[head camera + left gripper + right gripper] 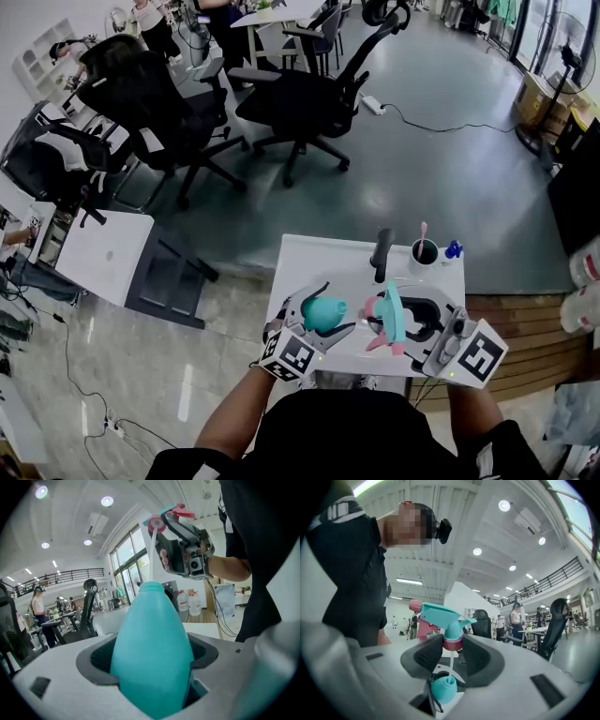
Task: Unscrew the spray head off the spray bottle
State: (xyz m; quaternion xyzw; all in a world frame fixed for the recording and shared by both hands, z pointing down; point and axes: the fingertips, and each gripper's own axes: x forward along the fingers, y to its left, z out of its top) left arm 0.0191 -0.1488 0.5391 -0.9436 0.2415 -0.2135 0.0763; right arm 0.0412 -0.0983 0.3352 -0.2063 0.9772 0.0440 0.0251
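Over the table [309, 255], left hand-held gripper [150, 663] grips the bottle [323, 312], right hand-held gripper [452, 653] pinches the spray head [440, 613], unscrewed, tube [450, 665] at the neck [444, 686]. Tilt either n it could snag, imo.

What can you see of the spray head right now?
The spray head is teal plastic with a pink trigger and a pink collar; a thin white tube hangs from it. It stands upright, off the bottle, with the right gripper shut on its collar. The collar is clear above the bottle's neck. The tube reaches down to the mouth; whether its tip is inside I cannot tell.
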